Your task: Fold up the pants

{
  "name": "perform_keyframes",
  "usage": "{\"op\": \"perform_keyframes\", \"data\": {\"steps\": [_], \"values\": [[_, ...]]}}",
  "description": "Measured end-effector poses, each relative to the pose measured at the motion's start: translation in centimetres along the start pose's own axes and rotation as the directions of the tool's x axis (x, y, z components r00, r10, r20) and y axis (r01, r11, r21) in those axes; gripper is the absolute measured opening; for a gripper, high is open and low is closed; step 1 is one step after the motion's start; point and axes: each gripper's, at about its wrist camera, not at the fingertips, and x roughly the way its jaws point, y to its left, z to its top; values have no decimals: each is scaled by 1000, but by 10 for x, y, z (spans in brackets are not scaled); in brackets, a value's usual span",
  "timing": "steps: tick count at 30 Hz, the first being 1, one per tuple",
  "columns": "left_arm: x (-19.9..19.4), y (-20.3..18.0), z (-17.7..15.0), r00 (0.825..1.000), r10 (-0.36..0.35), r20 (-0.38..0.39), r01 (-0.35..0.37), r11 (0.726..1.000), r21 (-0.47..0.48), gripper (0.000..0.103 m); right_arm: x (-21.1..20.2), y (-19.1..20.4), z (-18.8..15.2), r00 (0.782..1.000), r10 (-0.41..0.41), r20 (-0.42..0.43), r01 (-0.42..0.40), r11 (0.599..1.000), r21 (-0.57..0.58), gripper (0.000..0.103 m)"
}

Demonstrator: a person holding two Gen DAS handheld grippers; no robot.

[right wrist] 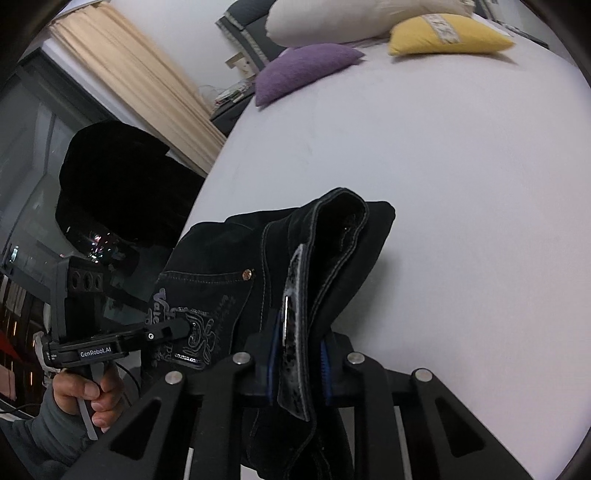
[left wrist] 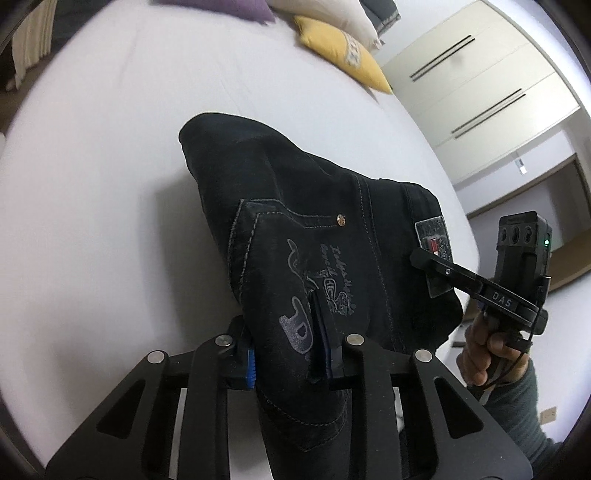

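The pants point(left wrist: 295, 206) are dark, almost black, with pale stitching. They are held up over the white bed point(left wrist: 110, 184), and their far end droops down onto the sheet. A back pocket point(left wrist: 295, 280) shows grey printed drawings and curly writing that is too hard to read. A big grey letter D sits low on it. A small shiny rivet point(left wrist: 340, 220) marks the pocket corner. A stiff waist patch point(left wrist: 434, 240) with a small red mark is sewn near the top edge.

The left gripper point(left wrist: 288, 363) has its blue pads point(left wrist: 251, 365) squeezed on the pocket cloth, with only the thick cloth between them. The right gripper point(right wrist: 297, 363) is pinched on the waist edge, right at the patch point(right wrist: 293, 325).

From the left camera, the right gripper's black finger point(left wrist: 436, 264) lies on the patch, and its arm says "DAS". From the right camera, the left gripper's arm says "GenRobot.AI" point(right wrist: 96, 351). A hand point(right wrist: 86, 400) in a grey sleeve holds each handle.

Farther off on the bed lie a yellow pillow point(left wrist: 347, 51), a purple pillow point(right wrist: 303, 70) and a cream pillow point(right wrist: 347, 18). White closet doors point(left wrist: 480, 74) stand beside the bed.
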Motion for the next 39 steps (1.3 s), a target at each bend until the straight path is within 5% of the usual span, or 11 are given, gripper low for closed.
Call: {"op": "perform_keyframes", "data": {"steps": [10,15,19,25,29,31,36,39], "values": [[16,51,60,999,46,19,-45,999,-7,23,79,-21,68,995,101,-25,-98,989,107,20],[31,83,68,999,50,-18,-50,998,-23,24,103,-56,63,987,155,-41,-143,969,203,21],[44,95,73,998,58,-4,-58,997,-49,42,109,-76,53,982,187,-14,-178,954,240,32],[50,91,63,997,71,37,-70,997,-23,51,96,-77,42,982,186,27,-187,951,246,44],[32,72,60,973,210,91,-213,977,24,57,68,-74,51,993,89,75,-106,960,260,50],[19,63,57,948,285,141,-295,954,59,57,55,-66,58,984,136,116,-161,954,253,50],[-7,41,67,927,278,251,-314,942,118,71,61,-26,78,954,285,88,-296,942,156,50],[5,36,69,929,294,225,-328,935,134,70,86,-18,72,972,235,-12,-230,961,153,50]]}}
